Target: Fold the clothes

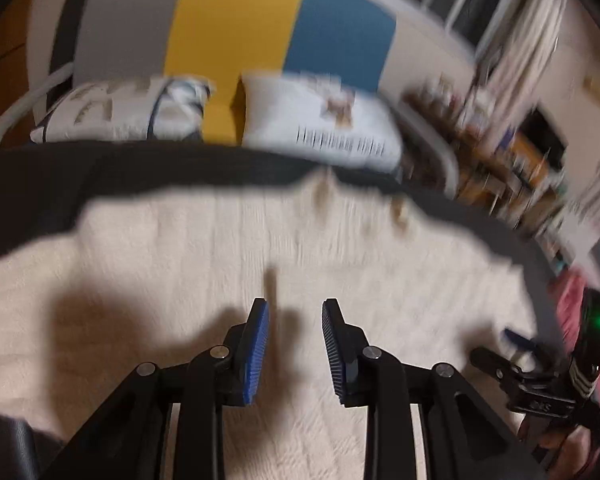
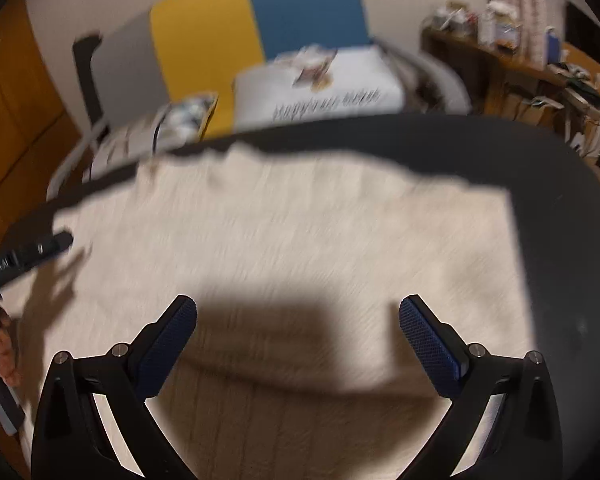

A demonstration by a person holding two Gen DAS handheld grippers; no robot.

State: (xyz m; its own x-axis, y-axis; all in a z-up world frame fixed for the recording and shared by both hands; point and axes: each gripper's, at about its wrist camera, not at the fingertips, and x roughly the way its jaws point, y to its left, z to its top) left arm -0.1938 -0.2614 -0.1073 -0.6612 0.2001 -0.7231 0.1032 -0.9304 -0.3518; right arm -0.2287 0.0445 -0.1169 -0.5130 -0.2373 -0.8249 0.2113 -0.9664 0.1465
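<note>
A cream knit garment [image 1: 228, 248] lies spread flat on a dark round table [image 1: 40, 188]. My left gripper [image 1: 295, 312] hovers over its near part, open, with a narrow gap and nothing between the blue pads. In the right wrist view the same garment [image 2: 300, 232] covers most of the table [image 2: 560, 200], its right edge folded straight. Above its near part my right gripper [image 2: 298, 312] is open wide, holding nothing. The right gripper [image 1: 516, 344] shows at the lower right of the left wrist view, and the left gripper's finger [image 2: 48, 246] at the left of the right wrist view.
Two folded white printed garments [image 1: 320, 120] [image 1: 120, 108] sit beyond the table's far edge, before grey, yellow and blue panels [image 1: 236, 20]. A cluttered wooden shelf [image 2: 532, 60] stands at the right. A hand [image 2: 2, 356] holds the left tool. Both views are blurred.
</note>
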